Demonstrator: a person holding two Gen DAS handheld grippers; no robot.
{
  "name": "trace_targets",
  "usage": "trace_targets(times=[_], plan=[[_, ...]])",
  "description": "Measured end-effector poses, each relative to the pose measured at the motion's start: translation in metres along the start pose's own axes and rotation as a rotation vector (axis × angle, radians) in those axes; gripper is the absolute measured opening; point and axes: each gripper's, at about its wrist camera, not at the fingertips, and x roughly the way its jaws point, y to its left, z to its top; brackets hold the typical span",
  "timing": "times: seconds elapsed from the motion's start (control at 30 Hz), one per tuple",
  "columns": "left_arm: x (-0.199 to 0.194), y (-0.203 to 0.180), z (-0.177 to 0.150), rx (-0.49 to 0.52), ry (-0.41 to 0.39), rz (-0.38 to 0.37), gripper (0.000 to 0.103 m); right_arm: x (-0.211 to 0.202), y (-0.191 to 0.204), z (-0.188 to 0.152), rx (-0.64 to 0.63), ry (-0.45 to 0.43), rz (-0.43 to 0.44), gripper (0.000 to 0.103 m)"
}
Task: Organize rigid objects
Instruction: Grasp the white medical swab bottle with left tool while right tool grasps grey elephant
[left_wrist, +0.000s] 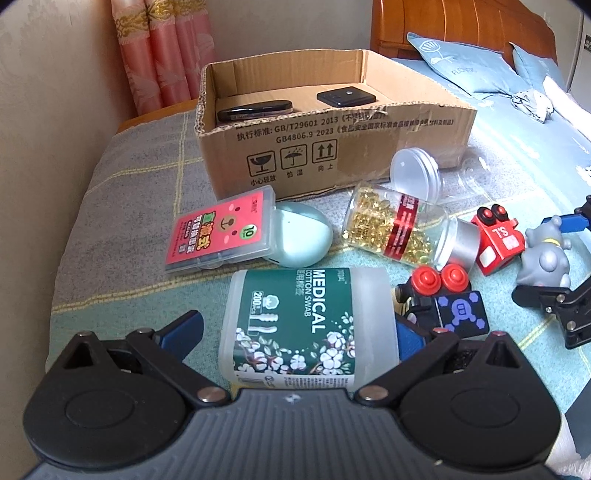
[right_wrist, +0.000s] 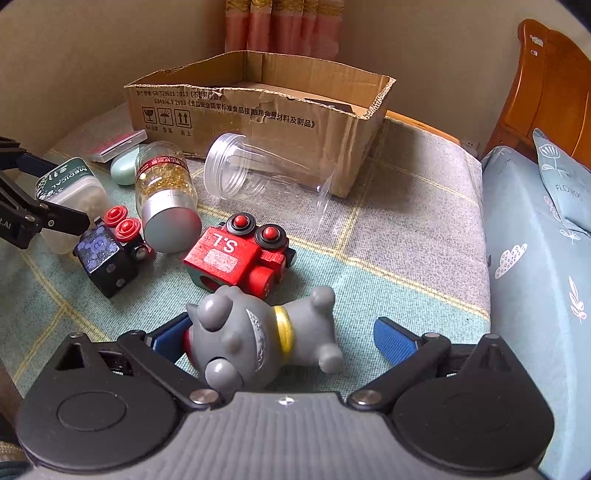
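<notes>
The left claw is sitting wide open around the white plastic cotton swab box with the green flowery label, which is lying on its side on the checked bed cover. The blue pads are on both sides of the box but are not squeezing it yet. The right claw is open too, with the grey rubber cat toy with a gold collar lying on its back between the fingers. One blue finger pad is close to the cat's head; the other is well apart from its feet.

I think both claws are getting ready to grab. To do it well, each one should be closing slowly on the widest, flattest part. The swab box looks smooth and could be slipping, so hold it in the middle. The cat is round and bumpy, so grip its body, not a leg. Then both should be going into the open brown cardboard box, where two dark things are already resting.
</notes>
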Motion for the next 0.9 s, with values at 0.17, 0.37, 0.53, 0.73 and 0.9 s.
trace_targets(times=[0.17, 0.37, 0.53, 0.73, 0.9], plan=[[0.006, 0.001, 0.000, -0.026, 0.012, -0.012, 0.099, -0.002, 0.005, 0.000, -0.035, -0.005, -0.004, 0.103], [0.003, 0.007, 0.001, -0.065, 0.004, -0.042, 0.094, -0.005, 0.008, -0.001, -0.053, -0.003, 0.021, 0.102], [0.003, 0.003, 0.003, -0.028, -0.007, -0.031, 0.094, -0.009, 0.013, -0.001, -0.066, 0.003, 0.035, 0.094], [0.003, 0.002, 0.006, 0.003, -0.003, -0.029, 0.094, -0.013, 0.017, -0.001, -0.069, 0.001, 0.027, 0.087], [0.000, 0.003, 0.007, 0.006, -0.009, -0.070, 0.082, -0.014, 0.016, 0.001, -0.051, 0.007, -0.006, 0.079]])
